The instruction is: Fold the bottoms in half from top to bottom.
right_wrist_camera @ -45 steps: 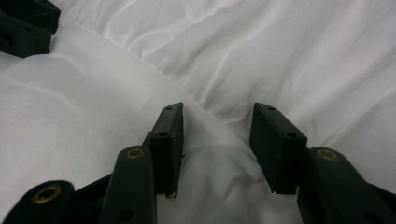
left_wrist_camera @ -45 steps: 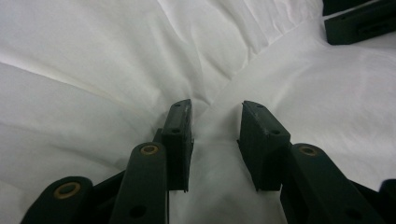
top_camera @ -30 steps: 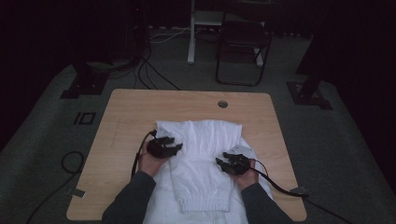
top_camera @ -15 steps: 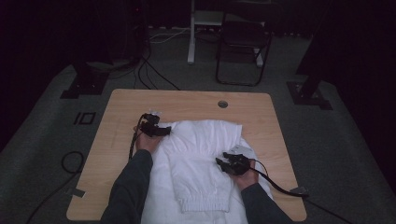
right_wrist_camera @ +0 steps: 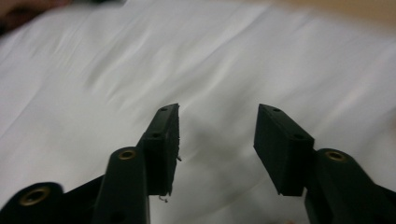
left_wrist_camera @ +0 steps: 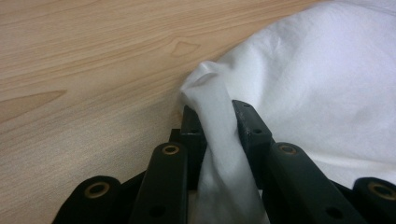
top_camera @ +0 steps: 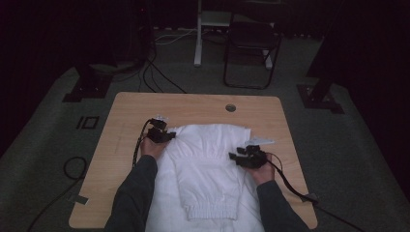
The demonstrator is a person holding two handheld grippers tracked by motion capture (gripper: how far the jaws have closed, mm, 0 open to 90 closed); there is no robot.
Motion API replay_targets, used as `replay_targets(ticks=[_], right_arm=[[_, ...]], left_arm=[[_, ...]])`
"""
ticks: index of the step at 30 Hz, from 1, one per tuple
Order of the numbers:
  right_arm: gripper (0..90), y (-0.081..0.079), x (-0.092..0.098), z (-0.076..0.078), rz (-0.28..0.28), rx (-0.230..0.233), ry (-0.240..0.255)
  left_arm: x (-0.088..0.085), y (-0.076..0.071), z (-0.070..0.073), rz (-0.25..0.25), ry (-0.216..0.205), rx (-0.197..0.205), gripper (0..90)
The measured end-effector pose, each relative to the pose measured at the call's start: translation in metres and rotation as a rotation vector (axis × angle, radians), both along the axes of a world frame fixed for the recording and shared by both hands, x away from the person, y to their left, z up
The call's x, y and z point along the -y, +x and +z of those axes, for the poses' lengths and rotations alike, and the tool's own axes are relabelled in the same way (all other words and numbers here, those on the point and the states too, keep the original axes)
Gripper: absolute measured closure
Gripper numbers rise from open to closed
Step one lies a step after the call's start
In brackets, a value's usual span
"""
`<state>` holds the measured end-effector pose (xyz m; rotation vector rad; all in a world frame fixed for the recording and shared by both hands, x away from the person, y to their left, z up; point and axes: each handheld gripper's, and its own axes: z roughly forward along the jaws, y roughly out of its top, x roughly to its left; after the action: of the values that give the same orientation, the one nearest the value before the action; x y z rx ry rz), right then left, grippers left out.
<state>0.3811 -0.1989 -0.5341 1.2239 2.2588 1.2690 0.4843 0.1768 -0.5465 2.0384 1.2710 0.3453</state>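
A white garment [top_camera: 208,154] lies folded on the wooden table [top_camera: 193,104], its ribbed hem toward the near edge. At the garment's far left corner my left gripper [top_camera: 167,137] has just been closing, and a bunched fold of the white cloth [left_wrist_camera: 215,98] is pinched between its jaws [left_wrist_camera: 217,112]. My right gripper [top_camera: 234,157] hovers over the garment's right side. Its jaws [right_wrist_camera: 217,121] have just been opening and stand apart above the white fabric [right_wrist_camera: 140,56], with nothing between them.
A round cable hole [top_camera: 230,107] sits near the table's far edge. Behind the table stand a dark chair [top_camera: 251,43] and a white post [top_camera: 198,34]. Cables [top_camera: 159,77] run over the grey floor, and a cable trails from each gripper.
My left gripper has moved from the garment's left middle out to its far left corner and closed on the cloth there. The right gripper has lifted slightly.
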Motion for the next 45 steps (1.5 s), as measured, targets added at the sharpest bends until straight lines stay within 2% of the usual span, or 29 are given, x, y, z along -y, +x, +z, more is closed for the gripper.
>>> replay_targets(ticks=[3,5,6,7,8,9,10,11,12,14,15,19,20,21,23,24,25,26,28,31,33,34,36,37,38,40,42,45], right_arm=[[40.5,0.027,0.011,0.016,-0.081,0.047,-0.022],[35.6,0.048,0.015,0.021,-0.142,0.057,-0.044],[35.6,0.048,0.015,0.021,-0.142,0.057,-0.044],[33.8,0.058,0.018,0.022,-0.165,0.057,-0.045],[29.9,0.080,0.021,0.019,-0.215,0.037,-0.046],[28.2,0.087,0.022,0.016,-0.222,0.023,-0.044],[27.0,0.096,0.023,0.011,-0.234,-0.010,-0.037],[27.0,0.103,0.024,0.007,-0.253,-0.028,-0.044],[27.0,0.103,0.024,0.007,-0.253,-0.028,-0.044],[27.0,0.116,0.025,-0.008,-0.265,-0.107,-0.040],[27.0,0.118,0.025,-0.012,-0.267,-0.118,-0.050],[31.9,0.120,0.024,-0.019,-0.253,-0.152,-0.044],[37.6,0.118,0.022,-0.020,-0.246,-0.137,-0.052],[43.5,0.118,0.022,-0.020,-0.239,-0.140,-0.045],[65.6,0.115,0.021,-0.020,-0.198,-0.151,-0.028],[65.6,0.115,0.021,-0.020,-0.198,-0.151,-0.028],[74.5,0.114,0.022,-0.020,-0.194,-0.164,-0.024],[84.0,0.112,0.023,-0.019,-0.202,-0.160,-0.001],[85.1,0.110,0.024,-0.014,-0.199,-0.140,0.004],[85.4,0.108,0.027,0.001,-0.201,-0.083,0.011],[85.4,0.107,0.032,0.016,-0.211,-0.039,0.044],[85.4,0.106,0.035,0.025,-0.212,-0.007,0.066],[85.4,0.102,0.039,0.044,-0.200,0.091,0.106],[85.4,0.101,0.041,0.052,-0.196,0.117,0.123],[85.3,0.099,0.042,0.058,-0.184,0.134,0.136],[85.2,0.096,0.043,0.064,-0.150,0.143,0.131],[85.2,0.091,0.044,0.063,-0.120,0.145,0.118],[85.2,0.079,0.048,0.061,-0.086,0.147,0.147]], left_arm=[[0.000,0.000,0.000,0.004,0.000,-0.001,76.3],[0.000,0.000,0.000,0.006,-0.004,0.003,76.2],[0.000,0.000,0.000,0.006,-0.004,0.003,76.2],[-0.001,0.000,-0.001,0.005,-0.008,0.001,76.2],[-0.001,0.000,-0.001,0.004,-0.007,0.001,76.1],[-0.001,0.000,-0.001,0.003,-0.009,0.002,76.1],[-0.001,0.000,-0.001,0.003,-0.011,0.002,76.1],[-0.001,0.000,-0.001,0.003,-0.014,0.003,76.1],[-0.001,0.000,-0.001,0.003,-0.014,0.003,76.1],[-0.002,0.000,-0.001,0.001,-0.016,0.004,76.0],[-0.002,0.000,-0.001,0.001,-0.017,0.004,76.0],[-0.002,0.000,-0.001,0.004,-0.018,0.004,76.0],[-0.002,0.000,-0.001,0.005,-0.018,0.004,75.9],[-0.002,0.000,-0.001,0.007,-0.020,0.004,75.9],[-0.001,-0.001,-0.001,0.019,-0.025,-0.004,76.0],[-0.001,-0.001,-0.001,0.019,-0.025,-0.004,76.3],[-0.002,-0.001,0.001,0.024,-0.033,-0.017,76.3],[-0.003,-0.001,0.003,0.033,-0.046,-0.019,81.0],[-0.008,-0.002,0.012,0.052,-0.100,-0.003,83.2],[-0.016,-0.002,0.033,0.053,-0.163,0.049,83.8],[-0.018,-0.002,0.050,0.053,-0.178,0.095,83.9],[-0.020,-0.002,0.058,0.053,-0.201,0.118,83.9],[-0.023,-0.003,0.072,0.059,-0.236,0.168,83.8],[-0.025,-0.004,0.077,0.060,-0.259,0.182,83.8],[-0.026,-0.005,0.080,0.059,-0.265,0.189,83.7],[-0.028,-0.009,0.080,0.048,-0.258,0.189,83.6],[-0.030,-0.014,0.078,0.034,-0.261,0.184,83.6],[-0.035,-0.027,0.079,0.010,-0.291,0.186,83.6]])
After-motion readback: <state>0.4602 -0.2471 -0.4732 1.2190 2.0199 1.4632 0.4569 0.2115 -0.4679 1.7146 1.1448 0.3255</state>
